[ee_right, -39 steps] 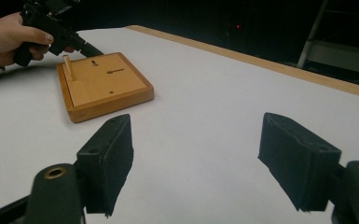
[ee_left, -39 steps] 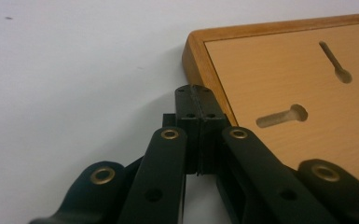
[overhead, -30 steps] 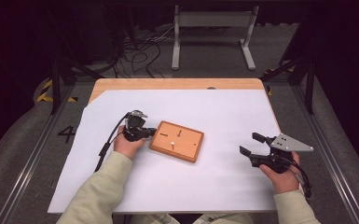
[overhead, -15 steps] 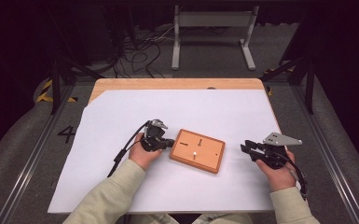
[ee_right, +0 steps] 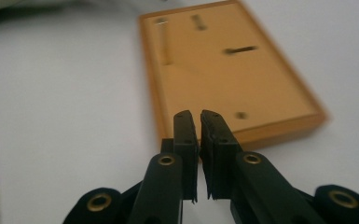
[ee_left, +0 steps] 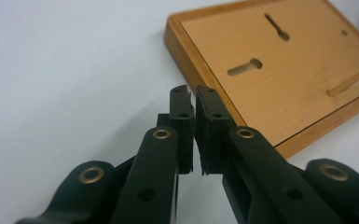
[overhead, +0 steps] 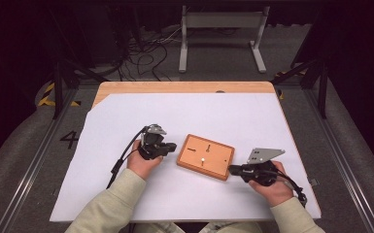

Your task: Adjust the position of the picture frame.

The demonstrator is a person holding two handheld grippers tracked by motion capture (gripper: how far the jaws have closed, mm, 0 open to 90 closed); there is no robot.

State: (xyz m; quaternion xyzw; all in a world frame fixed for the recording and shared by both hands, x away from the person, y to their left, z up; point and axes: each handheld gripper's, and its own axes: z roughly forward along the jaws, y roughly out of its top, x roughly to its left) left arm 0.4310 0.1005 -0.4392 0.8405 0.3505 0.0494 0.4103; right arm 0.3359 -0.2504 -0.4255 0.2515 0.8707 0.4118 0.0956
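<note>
A flat wooden board (overhead: 205,157) with slots cut in its face lies a little below the middle of the high view, on the white sheet (overhead: 126,116) that covers most of the table (overhead: 184,87). The left gripper (overhead: 171,145) sits just beside the board's left edge, held in the person's left hand (overhead: 143,162), its cable (overhead: 121,160) trailing down toward the lower left. In the left gripper view the two black jaws are pressed together with nothing between them, tips (ee_left: 193,95) right at the board's (ee_left: 279,70) near corner. The right gripper (overhead: 233,169) meets the board's lower right corner, the grey plate (overhead: 264,154) on top of it tilted up. Its jaws are together too, empty, tips (ee_right: 199,116) at the board's (ee_right: 219,65) edge in the right gripper view. Nothing else lies on the sheet around the board. Beyond the table, at the top of the high view, a white metal stand (overhead: 221,29) rests on the floor beside a tangle of cables (overhead: 145,48).
</note>
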